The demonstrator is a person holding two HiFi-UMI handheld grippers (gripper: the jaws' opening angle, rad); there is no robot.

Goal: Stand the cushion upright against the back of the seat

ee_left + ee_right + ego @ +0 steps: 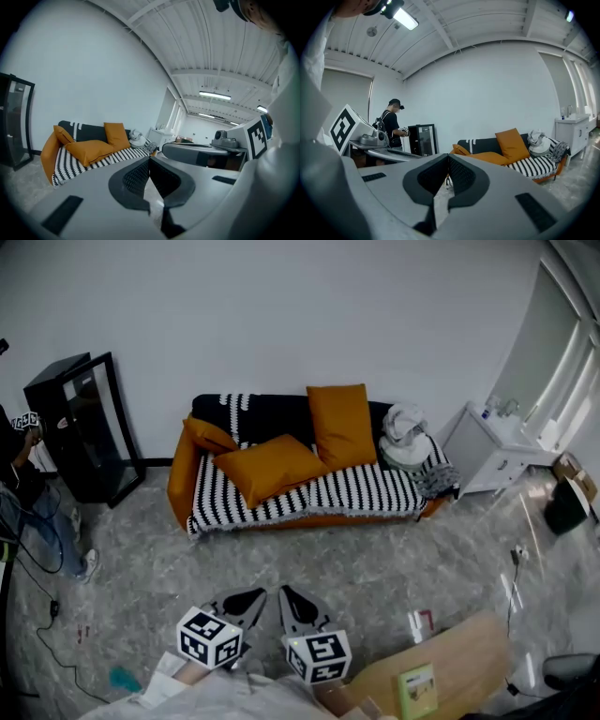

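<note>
The left tool (246, 600) and the right tool (292, 604) sit side by side at 6 o'clock in the head view. Both have their jaws pressed together, with nothing between them. They point at the sofa (183, 474), which is well apart from them at 12 o'clock, across the grey floor (309, 549).

The flat cushion (270, 468) is the one to fix, I think. It lies on the stripy seat, a bit left of the middle of the sofa.

I think the step now is to get close to the sofa. To do it well, walk straight to 12 o'clock and stop in front of the flat cushion. Open both tools before they reach it. Take 1 side edge with each tool and lift the front edge up. Lean the cushion on the black back (272, 413) of the sofa, at 9 o'clock of the standing cushion (341, 425). It looks soft and may flop, so push its bottom edge in snug.

Here is the count:
- 3 orange cushions: 1 flat, 1 standing, and 1 corner cushion (208, 435) by the sofa's left arm
- 1 sofa
- 2 tools
- 1 pile of clothes (410, 439) at the sofa's 3 o'clock end
- 1 black cabinet (82, 427) at 9 o'clock
- 1 white cabinet (487, 456) at 3 o'clock
- 1 desk (469, 652) at 5 o'clock
</note>
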